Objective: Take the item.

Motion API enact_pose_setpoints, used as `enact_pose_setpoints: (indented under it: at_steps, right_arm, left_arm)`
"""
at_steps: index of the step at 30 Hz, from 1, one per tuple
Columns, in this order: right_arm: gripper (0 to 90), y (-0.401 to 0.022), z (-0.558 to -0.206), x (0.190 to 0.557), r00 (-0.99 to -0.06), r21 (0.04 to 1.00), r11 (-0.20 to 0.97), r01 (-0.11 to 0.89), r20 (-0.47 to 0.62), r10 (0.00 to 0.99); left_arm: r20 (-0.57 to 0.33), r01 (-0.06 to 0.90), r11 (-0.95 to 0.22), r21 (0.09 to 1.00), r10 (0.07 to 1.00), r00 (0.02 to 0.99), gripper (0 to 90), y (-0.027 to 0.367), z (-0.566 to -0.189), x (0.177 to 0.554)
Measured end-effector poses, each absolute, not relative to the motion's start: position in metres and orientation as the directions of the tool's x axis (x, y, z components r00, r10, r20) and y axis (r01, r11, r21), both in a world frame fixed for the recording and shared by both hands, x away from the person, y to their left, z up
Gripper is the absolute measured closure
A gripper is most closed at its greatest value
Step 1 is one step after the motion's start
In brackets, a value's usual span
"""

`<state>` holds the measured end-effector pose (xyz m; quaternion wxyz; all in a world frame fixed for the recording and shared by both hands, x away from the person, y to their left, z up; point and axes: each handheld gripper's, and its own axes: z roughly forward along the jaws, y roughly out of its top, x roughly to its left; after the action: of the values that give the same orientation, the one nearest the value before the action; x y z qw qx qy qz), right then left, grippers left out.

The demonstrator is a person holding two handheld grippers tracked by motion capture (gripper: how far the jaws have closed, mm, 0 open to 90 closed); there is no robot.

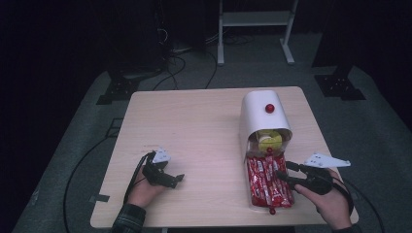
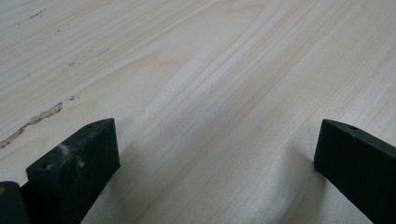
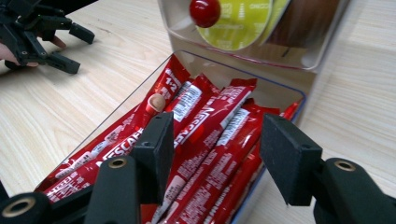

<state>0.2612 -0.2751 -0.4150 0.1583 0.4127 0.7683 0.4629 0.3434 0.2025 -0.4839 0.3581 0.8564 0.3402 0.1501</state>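
Several red coffee sticks (image 3: 205,140) are seen packed in the clear tray (image 3: 116,112) at lower centre, under the half-open, empty right gripper (image 3: 219,144), so a neighbouring stick could be pinched along if the close is off-centre.

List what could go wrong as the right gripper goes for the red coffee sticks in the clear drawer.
1. The red sticks lie packed and overlapping, so the open right gripper may pinch several at once or slip off the glossy wrappers.
2. The clear drawer has thin walls close beside the jaws; one jaw could catch a wall and drag the white dispenser.
3. The left gripper rests on the table away from the dispenser, so nothing steadies it.
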Motion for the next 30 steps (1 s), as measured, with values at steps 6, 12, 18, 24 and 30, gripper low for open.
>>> enact_pose_setpoints:
  at_steps: [6,12,18,24,30]
  right_arm:
    - [44.6,-0.268,-0.418,0.261,-0.62,0.838,0.241,0.49,0.141,0.772]
    - [45.0,-0.261,-0.422,0.262,-0.632,0.834,0.254,0.489,0.138,0.763]
    - [45.4,-0.255,-0.424,0.263,-0.64,0.829,0.265,0.492,0.139,0.755]
    - [45.8,-0.25,-0.426,0.264,-0.648,0.827,0.275,0.49,0.135,0.75]
    - [45.7,-0.244,-0.429,0.265,-0.655,0.823,0.294,0.486,0.12,0.746]
  left_arm:
    - [0.013,0.475,-0.511,0.716,0.691,0.723,0.0,0.203,-0.484,0.343]
    - [0.013,0.475,-0.511,0.716,0.691,0.723,0.0,0.202,-0.484,0.343]
    - [0.013,0.475,-0.511,0.716,0.691,0.723,0.0,0.203,-0.484,0.343]
    - [0.013,0.475,-0.511,0.716,0.691,0.723,0.0,0.203,-0.484,0.343]
    - [0.013,0.475,-0.512,0.716,0.69,0.723,0.0,0.203,-0.484,0.343]
